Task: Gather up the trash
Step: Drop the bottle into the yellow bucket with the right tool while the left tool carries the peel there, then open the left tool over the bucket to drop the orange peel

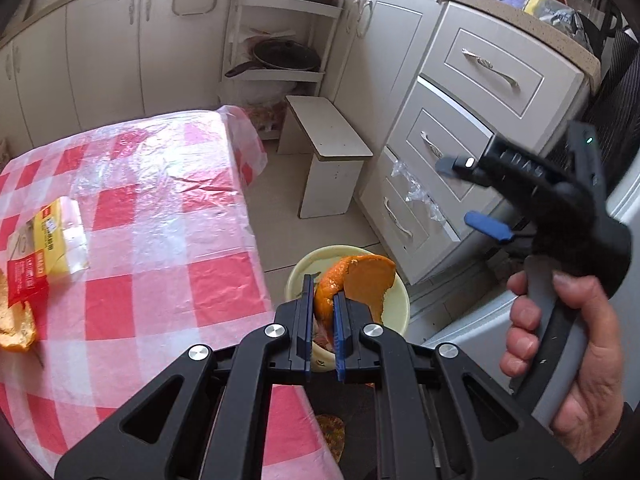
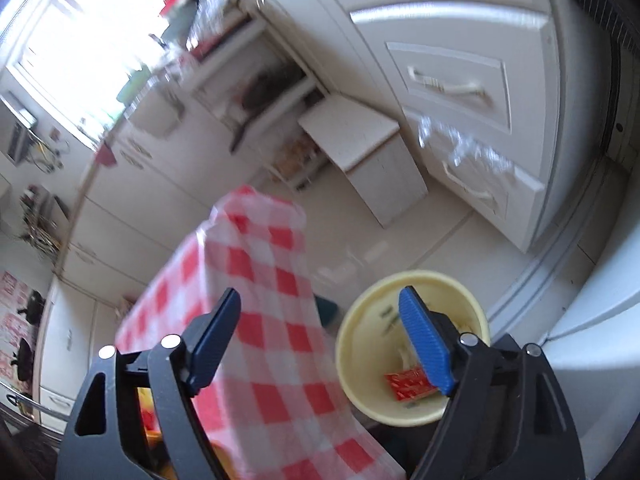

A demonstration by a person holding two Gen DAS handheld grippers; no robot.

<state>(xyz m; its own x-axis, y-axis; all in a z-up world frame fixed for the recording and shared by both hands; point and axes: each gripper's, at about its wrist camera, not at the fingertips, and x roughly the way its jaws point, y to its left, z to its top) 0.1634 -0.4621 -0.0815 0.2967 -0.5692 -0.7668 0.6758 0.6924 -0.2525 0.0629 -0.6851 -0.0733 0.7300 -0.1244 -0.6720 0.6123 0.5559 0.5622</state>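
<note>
My left gripper is shut on an orange peel and holds it above a pale yellow bin that stands on the floor beside the table. My right gripper is open and empty, above the bin; it also shows in the left wrist view at the right, held in a hand. A red wrapper lies inside the bin. On the red-checked table lie a red and yellow packet and another orange peel at the left edge.
A low white stool stands on the floor past the table. White drawers with clear plastic hanging from one are at the right. A corner shelf holds a dark pan. White cabinets line the back wall.
</note>
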